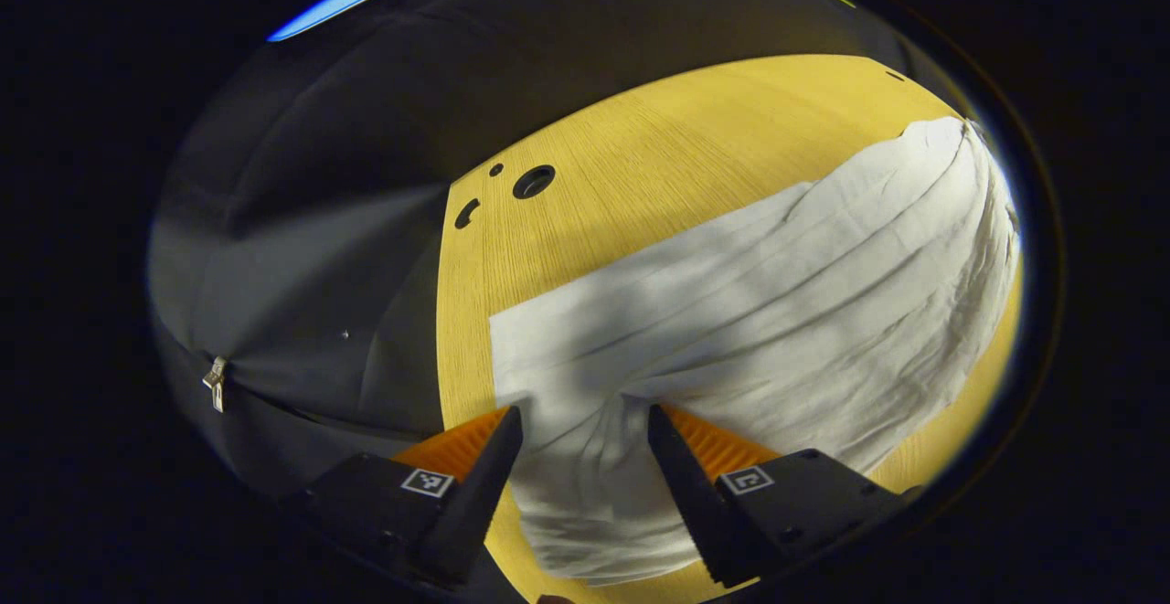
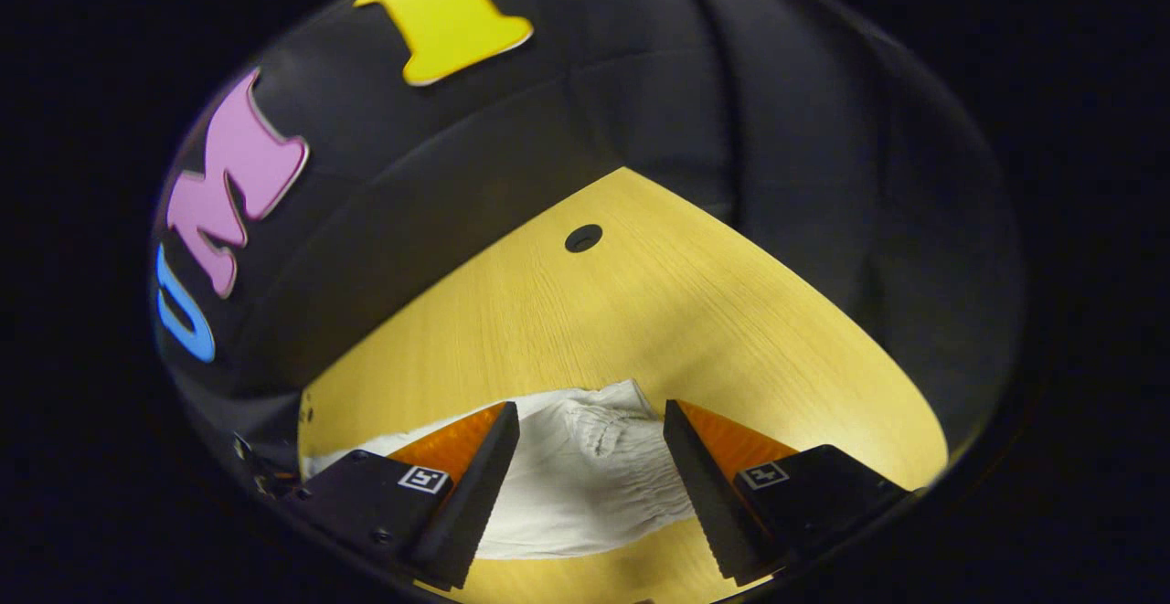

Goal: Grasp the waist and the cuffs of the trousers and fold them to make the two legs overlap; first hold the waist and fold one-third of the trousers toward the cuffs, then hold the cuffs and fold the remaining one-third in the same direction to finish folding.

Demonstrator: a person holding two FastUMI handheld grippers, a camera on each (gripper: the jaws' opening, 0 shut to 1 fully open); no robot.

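At the bottom of the left gripper view, left claw [image 1: 585, 421] spread wide, fingers [image 1: 475, 485] apart with white cloth showing between them, pinching nothing. Between and beyond the tips, white trousers [image 1: 749, 312] lying creased on the yellow wooden bench [image 1: 640, 147], one straight-edged end near the lower centre, the cloth running up toward the right of the frame and bunching there. Farther up and left on the bench, a round hole [image 1: 534, 181] with two smaller openings beside it. Behind the bench edge, dark booth wall [image 1: 302, 248] across the left and top of the frame.

At the bottom of the right gripper view, right claw [image 2: 592, 417] likewise spread, gripping nothing. Between its tips, a gathered, puckered end of the trousers [image 2: 594, 476], apparently the waist, lying on the bench [image 2: 640, 330] in the lower centre. Beyond the cloth, bare wood reaching up to a single round hole [image 2: 583, 238] above centre. Past that, dark wall [image 2: 804, 156] filling the upper frame.
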